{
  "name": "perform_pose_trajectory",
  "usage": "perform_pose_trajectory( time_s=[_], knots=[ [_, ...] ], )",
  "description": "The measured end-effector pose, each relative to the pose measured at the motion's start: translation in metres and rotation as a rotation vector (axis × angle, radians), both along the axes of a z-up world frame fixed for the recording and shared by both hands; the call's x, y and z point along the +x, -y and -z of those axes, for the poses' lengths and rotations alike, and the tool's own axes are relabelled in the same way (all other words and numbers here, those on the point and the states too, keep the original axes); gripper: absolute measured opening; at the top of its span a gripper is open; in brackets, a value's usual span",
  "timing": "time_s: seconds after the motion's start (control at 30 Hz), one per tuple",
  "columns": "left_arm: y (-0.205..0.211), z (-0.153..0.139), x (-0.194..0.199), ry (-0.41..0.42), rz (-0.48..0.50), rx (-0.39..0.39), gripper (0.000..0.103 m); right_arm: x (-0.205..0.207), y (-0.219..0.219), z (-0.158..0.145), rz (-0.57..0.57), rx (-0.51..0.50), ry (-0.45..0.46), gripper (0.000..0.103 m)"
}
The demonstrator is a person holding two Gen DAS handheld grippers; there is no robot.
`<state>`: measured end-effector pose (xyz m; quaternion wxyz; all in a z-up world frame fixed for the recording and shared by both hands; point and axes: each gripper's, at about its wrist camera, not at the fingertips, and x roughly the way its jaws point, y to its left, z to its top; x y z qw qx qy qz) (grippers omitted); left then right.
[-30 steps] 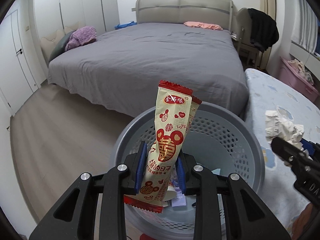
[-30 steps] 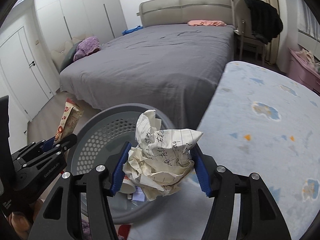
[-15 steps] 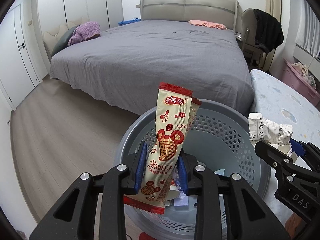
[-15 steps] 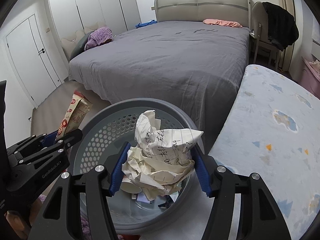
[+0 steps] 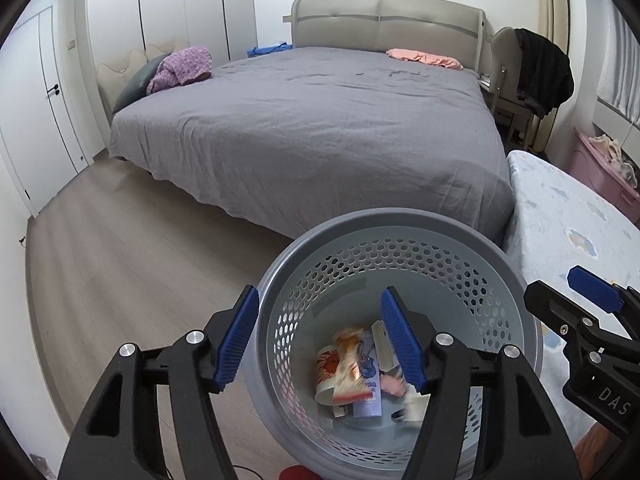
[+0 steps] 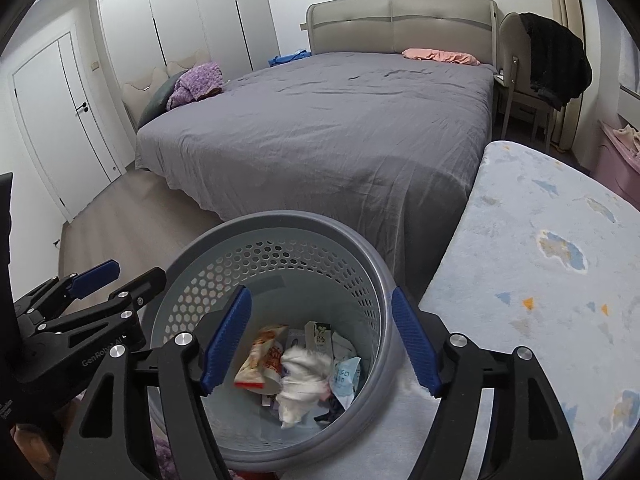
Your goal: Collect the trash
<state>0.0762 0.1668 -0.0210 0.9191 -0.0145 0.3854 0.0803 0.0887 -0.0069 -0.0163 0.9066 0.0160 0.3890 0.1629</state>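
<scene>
Nearest, the left gripper (image 5: 320, 336) and right gripper (image 6: 320, 336) are held above the grey perforated bin (image 6: 372, 280); both sets of jaws have just been opening and stand wide, with nothing between them. Inside the bin, the snack wrapper (image 6: 260, 360) and the crumpled paper (image 6: 300, 376) are seen among other litter (blurred in the left view). Beside it lies a patterned blue mat (image 6: 540, 280); beyond, the grey bed (image 5: 320, 128).

Even, soft indoor light fills both fisheye views, edges bowed and vignetted black, with motion blur on the trash (image 6: 296, 376) below the fingers.
</scene>
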Motion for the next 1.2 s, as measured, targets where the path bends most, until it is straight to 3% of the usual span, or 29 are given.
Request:
perform_pose_trajectory(
  time_s=[0.37,0.87,1.2],
  knots=[
    [-0.002,-0.0032,-0.0013,0.003,-0.008,0.002,0.071,-0.0035,0.0005,0.0029,0.029,-0.004,-0.005,0.07],
    [-0.0069,-0.0074,-0.0062,0.021,-0.031,0.008,0.093,-0.0088,0.0015,0.0059,0.057,-0.021,-0.011,0.07],
    [-0.009,-0.0081,-0.0067,0.022,-0.043,0.01,0.096,-0.0105,0.0012,0.0046,0.062,-0.03,-0.011,0.07]
  ],
)
